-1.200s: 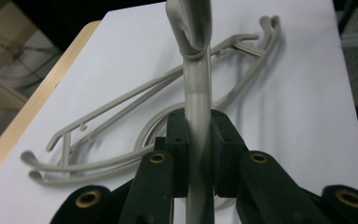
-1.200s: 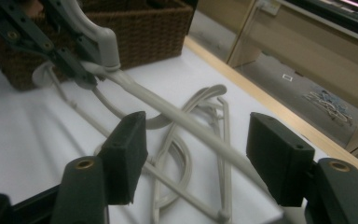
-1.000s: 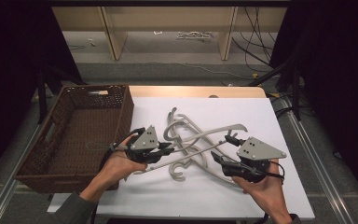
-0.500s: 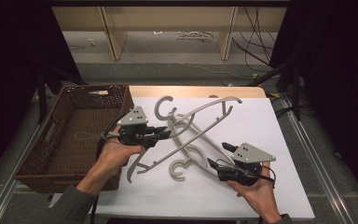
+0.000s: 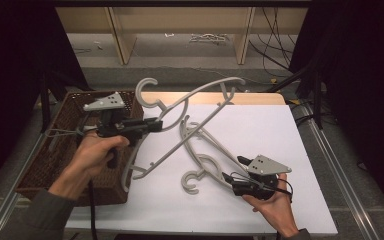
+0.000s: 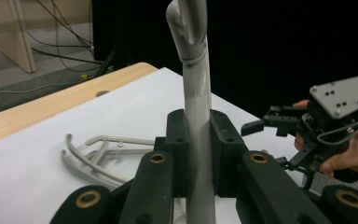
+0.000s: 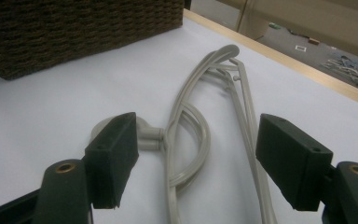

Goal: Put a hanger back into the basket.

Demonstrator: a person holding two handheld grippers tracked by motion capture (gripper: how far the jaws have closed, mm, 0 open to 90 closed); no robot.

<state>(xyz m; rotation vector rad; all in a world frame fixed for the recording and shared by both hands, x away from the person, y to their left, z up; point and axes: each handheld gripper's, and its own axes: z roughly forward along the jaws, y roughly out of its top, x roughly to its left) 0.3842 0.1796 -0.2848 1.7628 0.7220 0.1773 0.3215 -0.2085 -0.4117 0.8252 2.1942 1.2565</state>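
My left gripper (image 5: 152,123) is shut on the neck of a grey plastic hanger (image 5: 200,97) and holds it tilted in the air beside the basket; its pads clamp the hanger's shaft (image 6: 198,112). A second grey hanger (image 5: 205,150) lies flat on the white table, hook (image 5: 191,181) toward me. My right gripper (image 5: 230,179) is low at that hook, open; its jaws have just been opening. Seen along those jaws, the lying hanger (image 7: 186,135) runs between the two pads (image 7: 114,154) without touching them.
A brown wicker basket (image 5: 45,160) stands at the table's left edge, with a thin wire hanger (image 5: 55,132) at its rim. The white sheet (image 5: 280,135) stretches bare to the right. Wooden shelving and cables lie on the floor beyond.
My left gripper has risen and swung left toward the basket, lifting the hanger off the pile. My right gripper has sunk toward the table and its jaws stand wider.
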